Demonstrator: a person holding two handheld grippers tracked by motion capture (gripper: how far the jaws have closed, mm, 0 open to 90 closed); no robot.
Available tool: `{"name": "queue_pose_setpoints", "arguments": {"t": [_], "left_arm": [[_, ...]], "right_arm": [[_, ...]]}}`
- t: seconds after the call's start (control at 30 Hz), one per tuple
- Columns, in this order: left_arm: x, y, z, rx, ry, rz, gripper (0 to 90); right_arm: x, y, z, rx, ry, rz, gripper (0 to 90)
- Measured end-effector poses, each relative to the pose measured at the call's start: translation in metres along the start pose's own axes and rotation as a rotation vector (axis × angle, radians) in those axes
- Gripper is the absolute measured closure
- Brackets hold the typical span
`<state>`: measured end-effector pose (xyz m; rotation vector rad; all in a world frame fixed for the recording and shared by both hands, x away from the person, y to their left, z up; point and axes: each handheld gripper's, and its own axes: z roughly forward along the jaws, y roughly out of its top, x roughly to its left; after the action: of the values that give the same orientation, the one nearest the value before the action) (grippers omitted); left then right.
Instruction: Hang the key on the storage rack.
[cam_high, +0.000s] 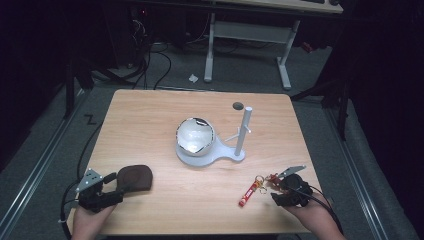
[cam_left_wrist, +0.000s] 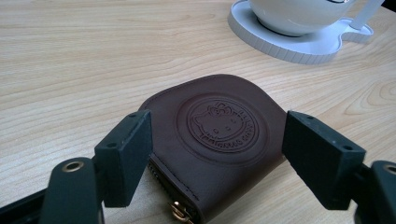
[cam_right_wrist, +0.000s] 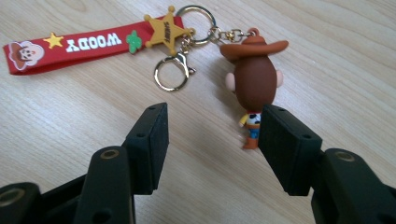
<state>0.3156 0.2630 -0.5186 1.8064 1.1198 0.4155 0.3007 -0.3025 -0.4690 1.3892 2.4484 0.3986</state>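
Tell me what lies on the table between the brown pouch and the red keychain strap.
Nothing: in the high view, the stretch between the brown pouch and the red strap is bare wooden table. The white stand with the bowl sits farther back, off that line.

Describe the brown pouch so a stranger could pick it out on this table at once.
Start at the white stand carrying the shiny bowl mid-table, then move toward the person's left hand at the near edge. The brown pouch lies flat there, between the open jaws of the left gripper. It is the dark leather-like piece with a rounded end, a zip, and a round embossed cat-face emblem, unlike the red keychain near the right gripper.
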Motion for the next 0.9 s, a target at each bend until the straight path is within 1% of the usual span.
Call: {"name": "queue_pose_setpoints", "arguments": {"t": [0.07, 0.17, 0.27, 0.33, 0.4, 0.47, 0.5, 0.53, 0.57, 0.63, 0.67, 0.73, 0.87, 0.9], "left_arm": [[0.000, 0.000, 0.001, 0.007, -0.006, 0.000, 25.2], [-0.001, 0.000, 0.001, 0.012, -0.002, 0.009, 25.2], [-0.001, 0.000, 0.001, 0.013, 0.007, 0.017, 24.9], [-0.001, -0.001, 0.001, 0.012, 0.009, 0.020, 24.9], [-0.001, -0.001, 0.000, 0.013, 0.013, 0.025, 24.8], [0.000, -0.001, -0.001, 0.008, 0.014, 0.021, 24.8], [0.000, -0.001, -0.001, 0.006, 0.010, 0.017, 25.1], [0.000, -0.001, -0.002, 0.003, 0.008, 0.018, 25.1], [0.000, -0.002, -0.002, 0.002, 0.007, 0.018, 25.7], [0.000, -0.002, -0.002, 0.000, 0.001, 0.014, 25.7], [-0.001, -0.002, -0.002, 0.001, -0.001, 0.015, 25.7], [-0.002, -0.001, -0.002, 0.002, 0.001, 0.023, 25.7], [-0.002, -0.001, -0.002, -0.002, 0.001, 0.022, 25.7], [-0.002, -0.001, -0.002, -0.001, 0.000, 0.020, 25.8]], "right_arm": [[0.001, 0.003, 0.000, 0.018, 0.001, -0.018, 44.3], [0.001, 0.008, -0.001, 0.035, -0.001, -0.028, 44.5], [0.000, 0.014, 0.000, 0.057, 0.001, -0.036, 44.2], [-0.001, 0.015, 0.000, 0.062, 0.003, -0.036, 44.2], [-0.002, 0.019, 0.001, 0.083, 0.015, -0.034, 44.9], [-0.003, 0.021, 0.001, 0.092, 0.017, -0.040, 46.4], [-0.004, 0.025, -0.002, 0.100, 0.033, -0.048, 48.4], [-0.004, 0.025, -0.002, 0.100, 0.033, -0.048, 48.4], [-0.005, 0.027, -0.004, 0.100, 0.028, -0.067, 50.1], [-0.005, 0.027, -0.004, 0.101, 0.025, -0.070, 50.4], [-0.007, 0.027, -0.002, 0.111, 0.012, -0.075, 50.6], [-0.008, 0.027, -0.001, 0.114, 0.010, -0.081, 50.7], [-0.011, 0.027, 0.008, 0.140, 0.004, -0.089, 50.8], [-0.013, 0.027, 0.010, 0.147, -0.003, -0.086, 50.5]]}}
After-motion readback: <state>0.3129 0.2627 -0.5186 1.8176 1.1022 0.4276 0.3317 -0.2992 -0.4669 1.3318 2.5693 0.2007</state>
